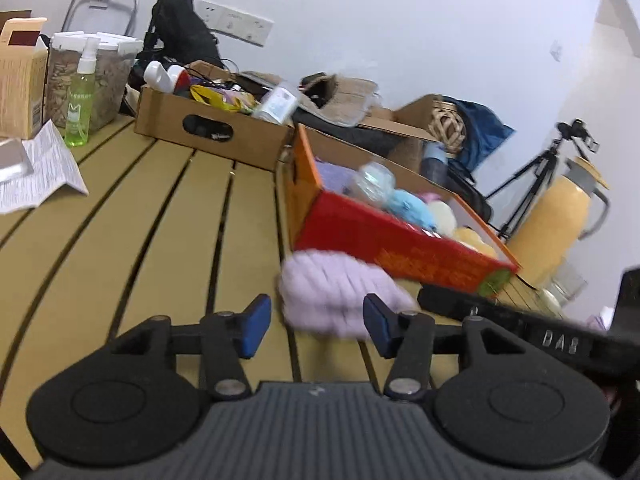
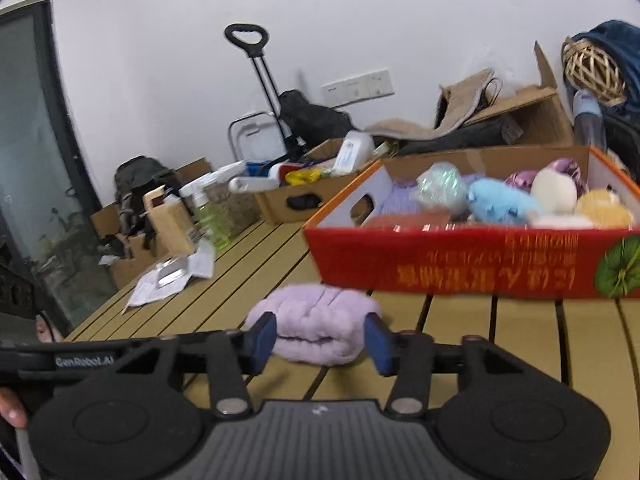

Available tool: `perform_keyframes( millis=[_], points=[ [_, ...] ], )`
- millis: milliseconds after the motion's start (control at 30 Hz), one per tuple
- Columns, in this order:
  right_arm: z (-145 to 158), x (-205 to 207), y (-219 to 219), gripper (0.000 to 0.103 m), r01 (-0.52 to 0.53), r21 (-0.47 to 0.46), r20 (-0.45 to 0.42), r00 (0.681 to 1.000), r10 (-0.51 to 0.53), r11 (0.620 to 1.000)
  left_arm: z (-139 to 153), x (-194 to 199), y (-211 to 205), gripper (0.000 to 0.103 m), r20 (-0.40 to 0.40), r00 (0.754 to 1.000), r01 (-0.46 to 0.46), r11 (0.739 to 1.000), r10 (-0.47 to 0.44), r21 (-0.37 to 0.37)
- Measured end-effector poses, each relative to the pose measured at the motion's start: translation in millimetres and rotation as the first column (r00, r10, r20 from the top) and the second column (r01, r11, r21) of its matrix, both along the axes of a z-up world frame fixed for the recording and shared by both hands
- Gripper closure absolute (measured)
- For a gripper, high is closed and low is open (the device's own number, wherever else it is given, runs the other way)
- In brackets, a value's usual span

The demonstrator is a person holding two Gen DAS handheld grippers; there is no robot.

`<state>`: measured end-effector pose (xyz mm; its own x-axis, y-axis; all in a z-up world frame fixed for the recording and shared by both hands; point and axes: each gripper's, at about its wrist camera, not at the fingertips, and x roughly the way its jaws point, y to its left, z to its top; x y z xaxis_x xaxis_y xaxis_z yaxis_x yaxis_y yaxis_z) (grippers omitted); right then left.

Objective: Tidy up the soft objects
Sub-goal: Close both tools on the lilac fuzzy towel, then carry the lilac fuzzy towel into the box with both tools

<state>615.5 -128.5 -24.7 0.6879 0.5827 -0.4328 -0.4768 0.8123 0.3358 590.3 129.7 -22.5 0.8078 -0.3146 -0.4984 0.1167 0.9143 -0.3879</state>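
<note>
A folded lilac fluffy towel (image 1: 340, 292) lies on the slatted wooden table (image 1: 160, 220), just in front of a red cardboard box (image 1: 400, 248) holding several soft toys and yarn balls. My left gripper (image 1: 316, 326) is open, its blue pads just short of the towel, which sits ahead and slightly right. In the right wrist view the towel (image 2: 316, 324) lies between the open right gripper's (image 2: 320, 338) blue pads, with the red box (image 2: 472, 264) behind it. Whether the pads touch the towel I cannot tell. The right gripper's black body (image 1: 540, 332) crosses the left view at right.
A brown cardboard box (image 1: 208, 124) of mixed items stands behind. A green spray bottle (image 1: 82, 96), a clear container (image 1: 92, 76) and papers (image 1: 40, 168) sit at the left. A yellow jug (image 1: 556, 220), a tripod (image 1: 536, 176) and another open box (image 2: 520, 120) are at the right.
</note>
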Motion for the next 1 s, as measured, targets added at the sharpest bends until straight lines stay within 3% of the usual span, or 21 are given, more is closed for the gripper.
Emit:
perform_keyframes(
  millis=[233, 267, 300, 433, 500, 733, 1000],
  points=[
    [-14, 37, 10, 0.054, 0.07, 0.064, -0.089, 0.994, -0.064, 0.995, -13, 52, 3, 0.053, -0.113, 0.993, 0.018, 0.996, -0.028, -0.083],
    [-18, 42, 12, 0.054, 0.075, 0.068, -0.113, 0.991, -0.067, 0.995, -16, 54, 4, 0.066, -0.126, 0.991, 0.02, 0.994, -0.034, -0.109],
    [-22, 48, 14, 0.054, 0.072, 0.07, -0.136, 0.989, -0.062, 0.995, -18, 55, 5, 0.07, -0.135, 0.99, 0.026, 0.992, -0.044, -0.126],
    [-32, 50, 14, 0.083, 0.084, 0.085, -0.17, 0.983, -0.069, 0.993, -14, 40, 1, 0.078, -0.139, 0.99, 0.0, 0.991, -0.019, -0.134],
    [-28, 41, 9, 0.088, 0.072, 0.112, -0.184, 0.982, -0.051, 0.991, -3, 19, -8, 0.079, -0.108, 0.994, 0.009, 0.992, -0.023, -0.126],
    [19, -59, -20, 0.089, 0.036, 0.077, -0.018, 0.999, -0.035, 0.996, 30, -82, -50, 0.079, -0.006, 0.999, 0.03, 0.992, -0.031, -0.121],
    [42, -165, -70, 0.089, 0.052, 0.071, 0.054, 0.997, -0.056, 0.996, 48, -160, -95, 0.078, 0.044, 0.997, 0.067, 0.994, -0.063, -0.088]
  ],
)
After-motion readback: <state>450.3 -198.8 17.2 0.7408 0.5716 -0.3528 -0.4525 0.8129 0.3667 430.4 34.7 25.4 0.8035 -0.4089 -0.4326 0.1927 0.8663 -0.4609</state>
